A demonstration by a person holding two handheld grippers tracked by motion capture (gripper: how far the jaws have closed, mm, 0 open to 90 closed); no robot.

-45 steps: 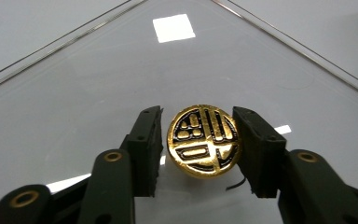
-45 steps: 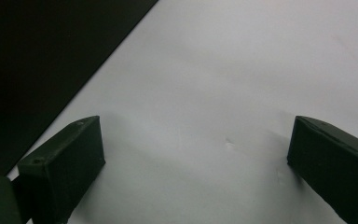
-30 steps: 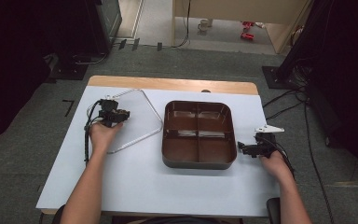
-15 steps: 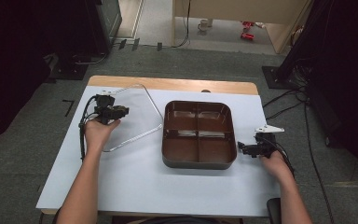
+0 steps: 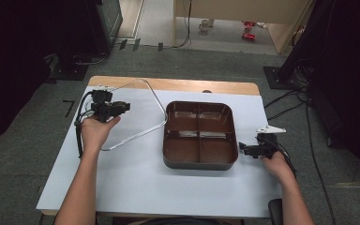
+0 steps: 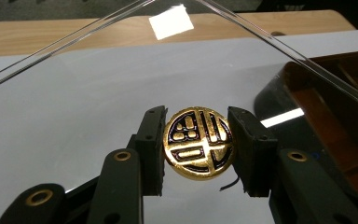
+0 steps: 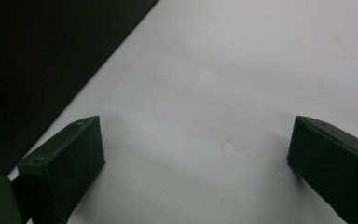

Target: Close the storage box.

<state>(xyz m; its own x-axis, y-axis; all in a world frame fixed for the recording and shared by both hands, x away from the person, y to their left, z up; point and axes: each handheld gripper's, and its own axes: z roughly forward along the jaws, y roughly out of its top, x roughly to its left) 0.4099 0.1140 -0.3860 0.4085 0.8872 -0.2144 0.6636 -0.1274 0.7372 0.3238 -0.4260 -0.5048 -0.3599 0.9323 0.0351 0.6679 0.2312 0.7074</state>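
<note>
Left gripper (image 6: 198, 149) pinches the gold knob (image 6: 198, 143) of the clear lid (image 5: 136, 110), lid tilted up over the table's left side. The tray (image 5: 199, 134) lies to its right (uncovered, four compartments). Right gripper (image 7: 193, 163) rests spread wide beside the tray's right edge, empty.

Your white table (image 5: 136, 173), wood strip along the far edge, carries a brown four-compartment tray (image 5: 199, 161) right of centre.
</note>
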